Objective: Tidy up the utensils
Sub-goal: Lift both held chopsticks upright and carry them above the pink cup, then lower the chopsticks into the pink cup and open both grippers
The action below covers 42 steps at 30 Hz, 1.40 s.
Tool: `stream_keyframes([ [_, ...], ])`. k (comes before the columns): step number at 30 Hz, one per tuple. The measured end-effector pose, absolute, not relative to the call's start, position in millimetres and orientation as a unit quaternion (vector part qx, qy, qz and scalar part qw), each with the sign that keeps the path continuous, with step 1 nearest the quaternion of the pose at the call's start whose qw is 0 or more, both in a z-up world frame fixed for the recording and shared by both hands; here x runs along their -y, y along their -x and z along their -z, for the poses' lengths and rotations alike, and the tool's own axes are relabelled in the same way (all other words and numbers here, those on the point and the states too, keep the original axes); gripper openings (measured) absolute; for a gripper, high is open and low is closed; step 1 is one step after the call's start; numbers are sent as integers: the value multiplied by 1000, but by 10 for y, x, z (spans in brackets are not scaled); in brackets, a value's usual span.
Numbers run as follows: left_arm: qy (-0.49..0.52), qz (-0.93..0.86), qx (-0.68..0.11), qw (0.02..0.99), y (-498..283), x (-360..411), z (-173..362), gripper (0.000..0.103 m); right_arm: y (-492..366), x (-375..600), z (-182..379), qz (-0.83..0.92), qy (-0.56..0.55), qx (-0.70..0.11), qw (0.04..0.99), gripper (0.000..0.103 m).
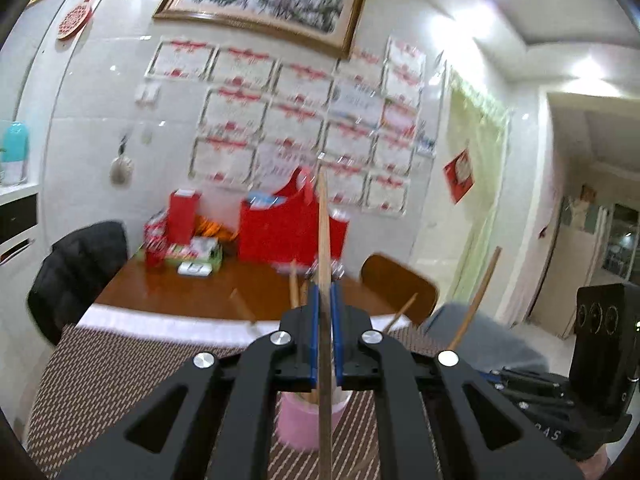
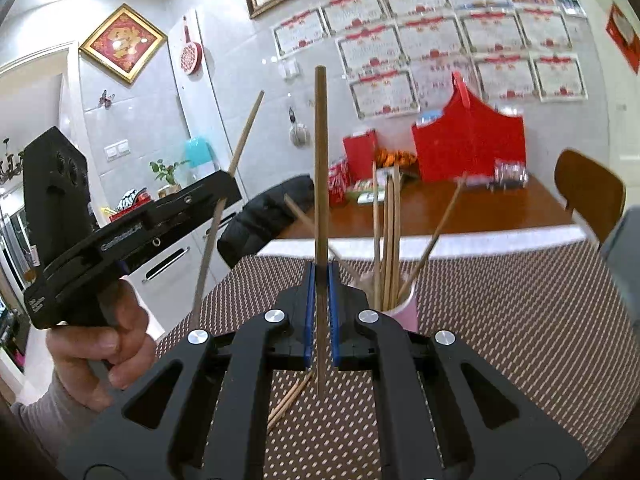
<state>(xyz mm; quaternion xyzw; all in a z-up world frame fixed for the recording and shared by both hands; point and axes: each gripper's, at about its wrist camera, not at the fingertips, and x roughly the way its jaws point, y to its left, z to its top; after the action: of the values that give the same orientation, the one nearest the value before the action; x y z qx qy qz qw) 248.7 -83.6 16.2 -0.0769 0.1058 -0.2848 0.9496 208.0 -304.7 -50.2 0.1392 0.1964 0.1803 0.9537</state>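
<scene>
My left gripper is shut on a wooden chopstick held upright, right above a pink cup that holds several chopsticks. My right gripper is shut on a darker chopstick, also upright, just left of the pink cup with several chopsticks standing in it. The left gripper also shows in the right wrist view, gripping its chopstick. A few loose chopsticks lie on the woven mat under my right gripper.
The brown woven mat covers the near table. Behind it is a wooden table with a red bag, red boxes and snacks. A black-draped chair stands left, a wooden chair right.
</scene>
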Motion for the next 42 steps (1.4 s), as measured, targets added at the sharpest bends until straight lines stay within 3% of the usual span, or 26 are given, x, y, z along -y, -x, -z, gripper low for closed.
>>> stream_keyframes([
  [14, 121, 295, -38, 947, -3131, 1290, -365, 6, -2545, 3344, -68, -156, -115, -154, 969, 6],
  [34, 109, 266, -84, 954, -3744, 1617, 528, 6, -3125, 3328, 416, -154, -105, -216, 958, 7],
  [36, 99, 259, -90, 956, -3731, 1609, 576, 17, -3166, 3328, 469, -153, -107, -229, 955, 8],
  [37, 92, 256, -92, 958, -3705, 1591, 587, 37, -3173, 3340, 490, -151, -112, -236, 953, 14],
  [38, 88, 255, -91, 959, -3675, 1579, 588, 54, -3163, 3356, 495, -150, -119, -238, 952, 45],
  [39, 84, 246, -87, 962, -3622, 1547, 574, 61, -3126, 3376, 480, -142, -124, -233, 954, 63],
  [40, 80, 237, -81, 965, -3561, 1504, 548, 76, -3089, 3409, 455, -132, -128, -222, 957, 89],
  [42, 77, 231, -73, 967, -3465, 1441, 499, 83, -2952, 3477, 362, -138, -146, -189, 961, 95],
])
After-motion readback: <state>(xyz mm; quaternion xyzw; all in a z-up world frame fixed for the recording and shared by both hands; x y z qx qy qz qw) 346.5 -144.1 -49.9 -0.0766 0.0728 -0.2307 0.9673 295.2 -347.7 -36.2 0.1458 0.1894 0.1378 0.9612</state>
